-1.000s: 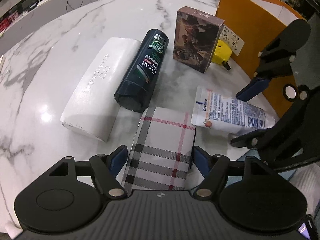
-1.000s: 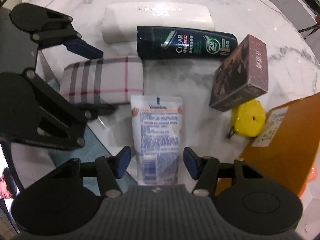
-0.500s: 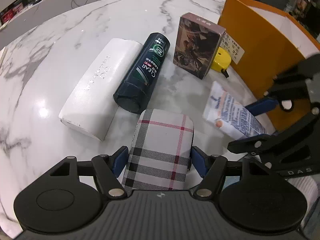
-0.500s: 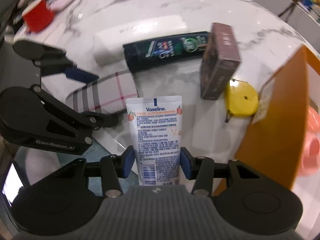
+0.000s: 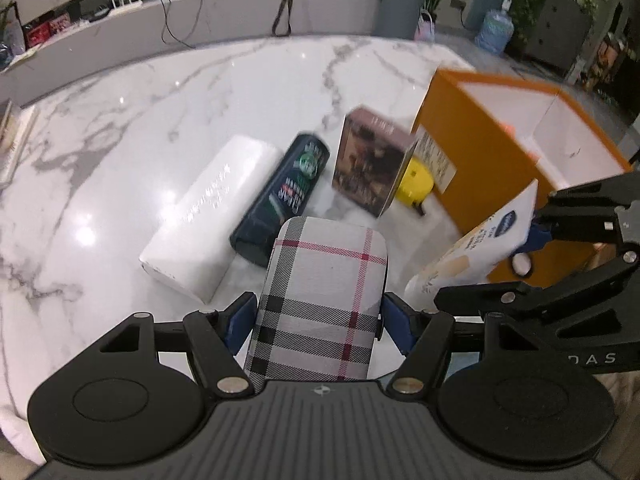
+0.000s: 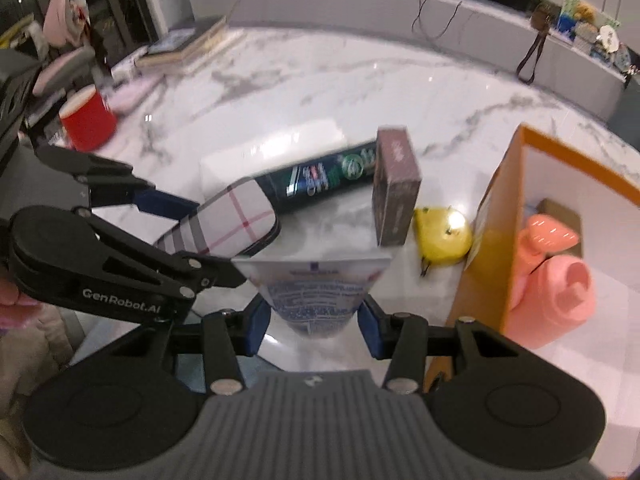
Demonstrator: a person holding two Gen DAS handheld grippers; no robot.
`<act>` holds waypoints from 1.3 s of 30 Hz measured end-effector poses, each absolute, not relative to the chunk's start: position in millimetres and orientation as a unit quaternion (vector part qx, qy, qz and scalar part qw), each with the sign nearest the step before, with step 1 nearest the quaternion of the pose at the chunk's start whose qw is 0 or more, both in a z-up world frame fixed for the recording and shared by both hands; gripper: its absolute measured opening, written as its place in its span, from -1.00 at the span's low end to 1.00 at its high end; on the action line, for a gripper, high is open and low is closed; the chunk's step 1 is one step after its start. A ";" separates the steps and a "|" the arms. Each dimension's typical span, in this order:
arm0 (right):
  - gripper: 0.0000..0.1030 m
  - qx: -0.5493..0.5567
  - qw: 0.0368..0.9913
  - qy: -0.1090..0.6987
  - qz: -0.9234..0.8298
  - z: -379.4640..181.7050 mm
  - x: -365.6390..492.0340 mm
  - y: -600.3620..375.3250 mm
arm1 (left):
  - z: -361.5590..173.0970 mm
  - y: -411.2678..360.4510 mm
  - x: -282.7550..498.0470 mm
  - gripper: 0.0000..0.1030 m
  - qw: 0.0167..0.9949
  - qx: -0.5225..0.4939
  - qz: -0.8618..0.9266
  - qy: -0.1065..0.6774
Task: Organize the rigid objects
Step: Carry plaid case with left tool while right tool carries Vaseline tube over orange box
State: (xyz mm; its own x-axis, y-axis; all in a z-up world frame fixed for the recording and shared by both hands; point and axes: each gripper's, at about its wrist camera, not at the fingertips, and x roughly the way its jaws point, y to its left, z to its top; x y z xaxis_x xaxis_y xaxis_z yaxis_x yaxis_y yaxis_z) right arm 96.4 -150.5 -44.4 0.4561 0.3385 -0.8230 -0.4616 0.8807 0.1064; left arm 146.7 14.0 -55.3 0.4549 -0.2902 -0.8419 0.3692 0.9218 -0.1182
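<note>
- Aloft now: the left gripper [image 5: 316, 322] pinches a plaid glasses case [image 5: 320, 304] across its width, while the right gripper [image 6: 314, 320] is closed on a Vaseline tube [image 6: 316, 292] near its cap end; both items look lifted clear of the marble table [image 5: 160, 112].
- At 2 o'clock from the left gripper stands the open orange box [image 5: 472, 168], seemingly where the objects are being gathered; a pink item [image 6: 552, 276] already lies inside, seen from the right wrist at 3 o'clock.
- On the marble toward 12 o'clock: a white case [image 5: 212, 220], a dark Clear shampoo bottle [image 5: 284, 200] just beside it, an upright brown carton [image 5: 372, 164], and a yellow tape measure [image 5: 414, 184] tucked between carton and box.
- Handling, as a judgement: the case looks a stiff, light shell with a fabric-like skin, so a grip across its narrow sides should hold; the tube is soft and glossy, likely to squash or slide unless taken near the firmer cap shoulder.
- A red cup [image 6: 88, 124] sits well apart, at 10 o'clock in the right wrist view.
</note>
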 end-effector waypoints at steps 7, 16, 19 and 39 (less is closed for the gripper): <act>-0.08 -0.037 0.887 0.401 0.225 -1.2 73.7 -177.4 | -7.7 -1.5 134.9 0.52 0.879 0.038 -0.192 0.435; -0.08 0.032 0.926 0.337 0.166 38.6 48.0 -251.7 | 50.8 -60.5 130.4 0.52 0.890 0.055 -0.242 0.382; -0.08 0.038 0.929 0.341 0.137 40.2 48.4 -278.2 | 57.7 -89.8 134.0 0.52 0.883 0.057 -0.259 0.387; -0.08 -0.022 0.874 0.474 0.106 -13.4 92.9 -405.5 | -6.7 -246.8 211.1 0.50 0.824 -0.019 -0.279 0.493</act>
